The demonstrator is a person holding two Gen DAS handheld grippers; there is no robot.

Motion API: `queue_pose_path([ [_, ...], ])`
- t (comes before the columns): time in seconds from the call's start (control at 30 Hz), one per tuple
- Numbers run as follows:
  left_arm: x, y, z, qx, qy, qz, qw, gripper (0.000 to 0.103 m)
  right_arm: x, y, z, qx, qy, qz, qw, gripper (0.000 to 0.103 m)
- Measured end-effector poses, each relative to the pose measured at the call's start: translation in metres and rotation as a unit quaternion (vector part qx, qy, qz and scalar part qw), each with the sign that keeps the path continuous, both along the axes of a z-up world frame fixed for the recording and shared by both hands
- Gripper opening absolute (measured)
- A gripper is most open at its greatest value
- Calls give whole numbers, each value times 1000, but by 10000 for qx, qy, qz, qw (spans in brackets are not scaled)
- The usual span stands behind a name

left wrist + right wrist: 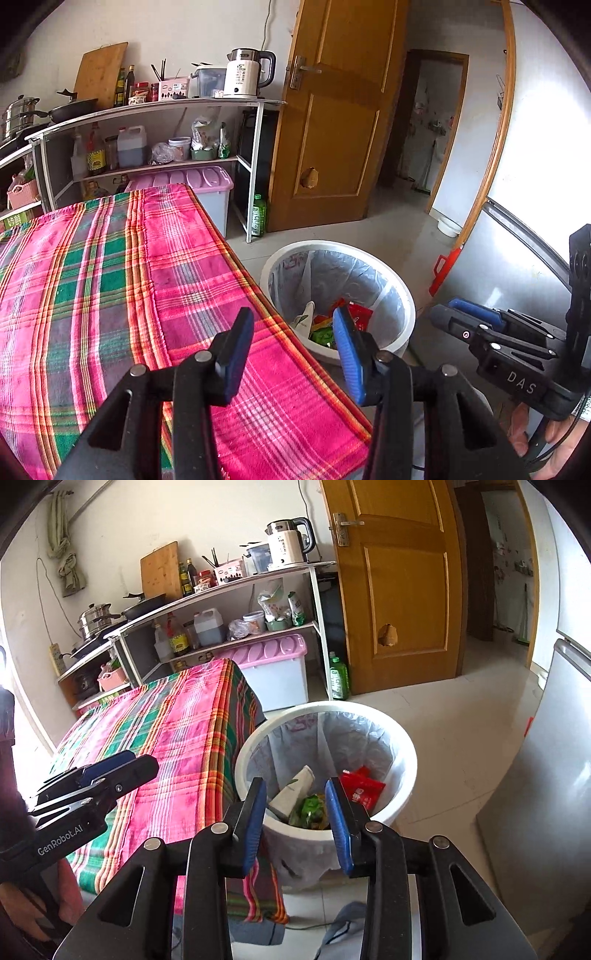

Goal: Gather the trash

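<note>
Holding wrappers, the white bin wears a clear liner.

My left gripper has black plastic arms with triangular cutouts, round silver rivets at the pivots, and blue ribbed pads on both fingers. My right gripper is the same build: black linkage, silver pins, blue ribbed pads. Seen side-on from the left wrist view, the right unit's black body carries white "DAS" lettering, a small white ring mark and silver screws, with black cables trailing below it. From the right wrist view, the left unit's side reads "GenRobot.AI" in white. My hand wraps its handle; a dark sleeve shows at the frame's edge.
</note>
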State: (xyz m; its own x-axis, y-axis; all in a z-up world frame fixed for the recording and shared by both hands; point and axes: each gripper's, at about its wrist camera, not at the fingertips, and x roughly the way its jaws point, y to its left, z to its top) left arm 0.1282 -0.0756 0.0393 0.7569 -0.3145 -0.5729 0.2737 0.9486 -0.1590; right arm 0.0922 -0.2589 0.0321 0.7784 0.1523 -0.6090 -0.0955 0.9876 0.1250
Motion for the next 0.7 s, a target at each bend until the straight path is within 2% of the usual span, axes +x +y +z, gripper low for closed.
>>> queue_pose_path([
  [0.7, -68, 6, -13, 35, -16, -118, 9999, 49, -72, 23, -15, -387, -198, 71, 9990, 36],
])
